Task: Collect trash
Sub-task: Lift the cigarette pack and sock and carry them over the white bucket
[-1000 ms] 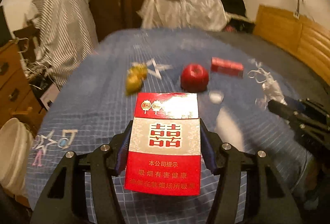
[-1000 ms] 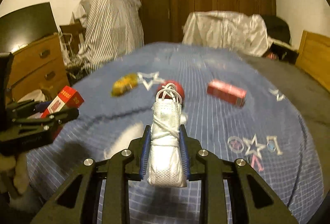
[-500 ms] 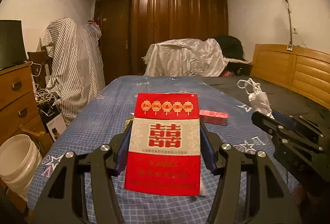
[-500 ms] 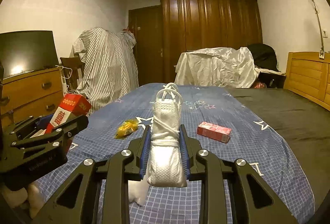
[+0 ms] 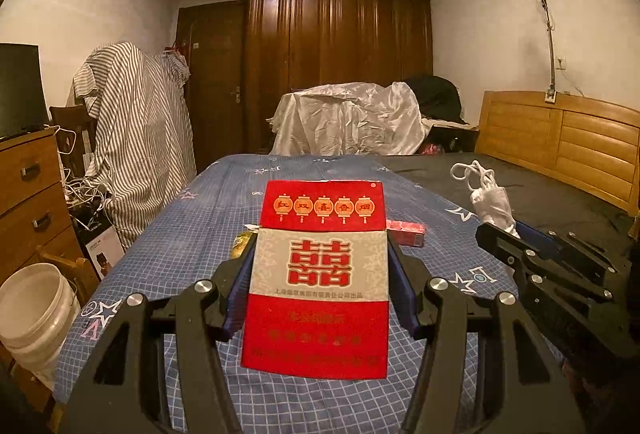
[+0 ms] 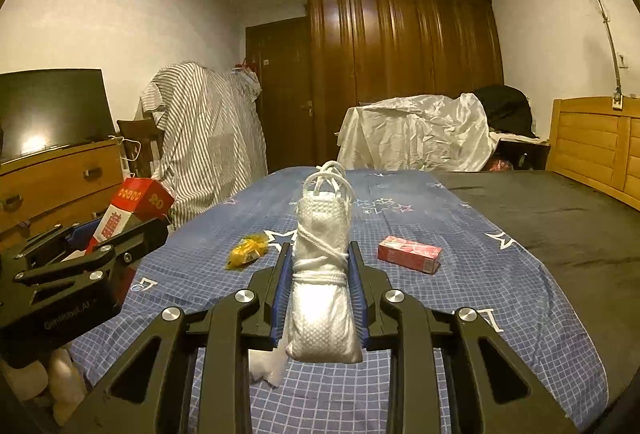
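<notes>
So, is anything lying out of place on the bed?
Yes. A yellow wrapper, a small red box and a crumpled white scrap lie loose on the blue bedcover, which is litter on a bed.

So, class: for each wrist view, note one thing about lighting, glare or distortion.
Left wrist view: warm dim light, fisheye bends the brown wooden wardrobe, corners dark. Right wrist view: glare on the black TV screen, bright sheen on the white rolled mesh bundle.

Both grippers: black angular linkage frames, silver round screws, blue pads (image 6: 280, 294) lining jaws; faint lettering on left body.
</notes>
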`<state>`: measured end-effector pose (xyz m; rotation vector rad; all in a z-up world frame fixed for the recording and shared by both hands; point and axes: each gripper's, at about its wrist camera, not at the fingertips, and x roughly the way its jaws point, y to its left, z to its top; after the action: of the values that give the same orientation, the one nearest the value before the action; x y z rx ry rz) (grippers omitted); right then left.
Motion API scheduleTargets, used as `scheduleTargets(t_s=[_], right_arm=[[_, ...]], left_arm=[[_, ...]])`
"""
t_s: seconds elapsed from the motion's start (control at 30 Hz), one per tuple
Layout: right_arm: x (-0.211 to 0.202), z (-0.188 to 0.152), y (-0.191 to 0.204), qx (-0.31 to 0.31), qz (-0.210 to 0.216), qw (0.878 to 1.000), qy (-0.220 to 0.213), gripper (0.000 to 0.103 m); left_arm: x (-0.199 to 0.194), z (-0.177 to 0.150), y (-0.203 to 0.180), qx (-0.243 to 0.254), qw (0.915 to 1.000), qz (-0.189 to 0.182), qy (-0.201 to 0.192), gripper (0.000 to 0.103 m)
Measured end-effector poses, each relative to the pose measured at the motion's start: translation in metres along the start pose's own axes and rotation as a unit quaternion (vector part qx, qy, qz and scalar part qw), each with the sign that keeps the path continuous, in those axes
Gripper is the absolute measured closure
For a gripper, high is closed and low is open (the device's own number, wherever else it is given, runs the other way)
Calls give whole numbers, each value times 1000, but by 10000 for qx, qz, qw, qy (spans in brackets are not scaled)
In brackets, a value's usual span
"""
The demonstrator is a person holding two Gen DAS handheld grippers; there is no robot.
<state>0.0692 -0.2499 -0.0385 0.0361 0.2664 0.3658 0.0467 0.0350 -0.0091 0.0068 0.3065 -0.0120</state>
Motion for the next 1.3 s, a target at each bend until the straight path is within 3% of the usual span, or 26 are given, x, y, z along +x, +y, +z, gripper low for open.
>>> scheduleTargets(t_s=[0.27, 0.5, 0.9, 1.3], right_arm=[[7, 7, 16, -88, 188, 9998, 71, 75], [24, 21, 55, -290, 614, 9976, 109, 75], [66, 53, 176, -632, 1582, 9852, 173, 75], [111, 90, 319, -1073, 2500, 9618, 299, 75]], left_arm=[[-8, 1, 7, -19, 10000, 94, 10, 47], [-17, 2, 38, -160, 9989, 450, 9, 47], [-40, 17, 140, -511, 9885, 1420, -101, 47], [-62, 19, 232, -771, 9711, 2257, 17, 47]])
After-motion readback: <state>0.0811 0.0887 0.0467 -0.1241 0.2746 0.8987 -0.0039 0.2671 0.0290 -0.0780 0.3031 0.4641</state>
